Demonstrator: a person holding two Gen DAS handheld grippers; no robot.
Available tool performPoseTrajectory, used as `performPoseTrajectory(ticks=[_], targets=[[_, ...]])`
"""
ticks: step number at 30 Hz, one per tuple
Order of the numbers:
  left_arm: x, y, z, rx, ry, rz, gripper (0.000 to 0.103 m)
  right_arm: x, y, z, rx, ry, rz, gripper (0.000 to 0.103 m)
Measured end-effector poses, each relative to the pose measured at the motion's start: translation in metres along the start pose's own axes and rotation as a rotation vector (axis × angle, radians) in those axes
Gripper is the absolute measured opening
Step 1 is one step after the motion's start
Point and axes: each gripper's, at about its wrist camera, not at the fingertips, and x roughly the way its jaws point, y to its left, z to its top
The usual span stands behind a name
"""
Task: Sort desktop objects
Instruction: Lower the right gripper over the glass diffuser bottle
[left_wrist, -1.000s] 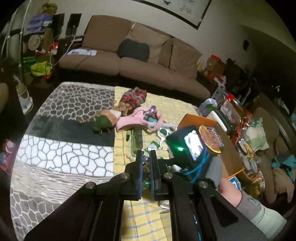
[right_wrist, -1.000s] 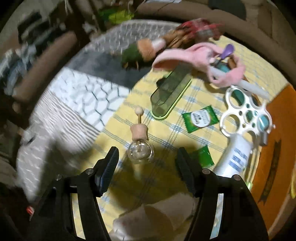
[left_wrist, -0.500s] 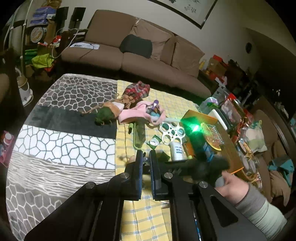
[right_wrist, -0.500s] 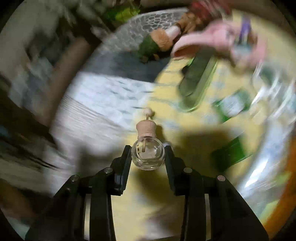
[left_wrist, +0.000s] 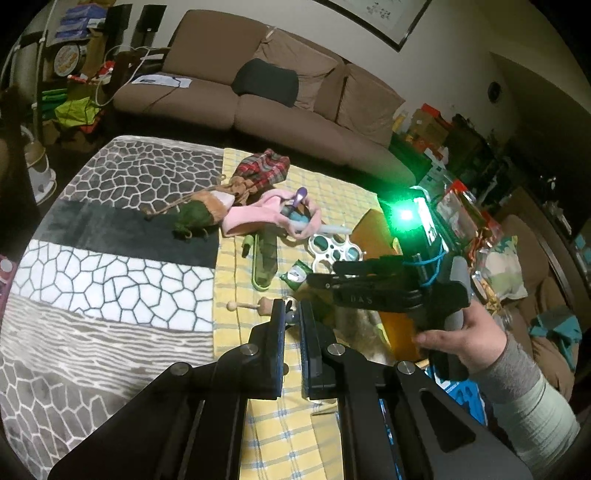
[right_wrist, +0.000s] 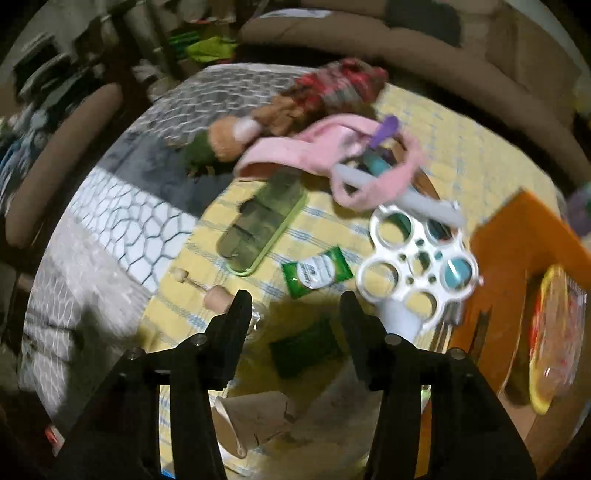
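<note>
Dim indoor light, a green lamp (left_wrist: 405, 215) flaring with glare in the left view, the right view smeared by motion blur, a dark shadow on the yellow cloth (right_wrist: 461, 147), and both pictures bending at black rounded edges

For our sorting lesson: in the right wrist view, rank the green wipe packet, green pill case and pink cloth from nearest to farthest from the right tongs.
1. Green wipe packet, just ahead.
2. Green pill case, ahead-left.
3. Pink cloth, farthest back.
</note>
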Motion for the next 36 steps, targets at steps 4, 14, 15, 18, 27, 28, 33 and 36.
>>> performPoseTrajectory(ticks=[4, 14, 15, 18, 27, 28, 33, 36], targets=[[0.004, 0.001, -0.001, -0.001, 0.008, 0.003, 0.006, 0.018, 0.031, 0.0, -0.232, 0.067, -0.026, 0.046], [0.006, 0.003, -0.002, -0.008, 0.014, 0.011, 0.006, 0.069, 0.06, -0.008, -0.443, 0.211, -0.084, 0.043], [0.006, 0.004, -0.002, -0.006, 0.015, 0.011, 0.006, 0.07, 0.06, -0.009, -0.452, 0.213, -0.084, 0.041], [0.007, 0.007, -0.003, -0.007, 0.019, 0.015, 0.006, 0.072, 0.062, -0.011, -0.489, 0.216, -0.089, 0.034], [0.014, 0.015, -0.008, -0.026, 0.037, 0.017, 0.006, 0.069, 0.061, -0.007, -0.555, 0.293, -0.096, 0.034], [0.015, 0.016, -0.008, -0.028, 0.039, 0.018, 0.006, 0.067, 0.058, -0.005, -0.528, 0.288, -0.08, 0.034], [0.025, 0.034, -0.004, -0.072, 0.045, 0.019, 0.006, 0.059, 0.046, -0.001, -0.429, 0.239, -0.008, 0.034], [0.036, 0.05, 0.003, -0.09, 0.06, 0.037, 0.006, 0.057, 0.041, -0.001, -0.408, 0.23, 0.015, 0.034]])
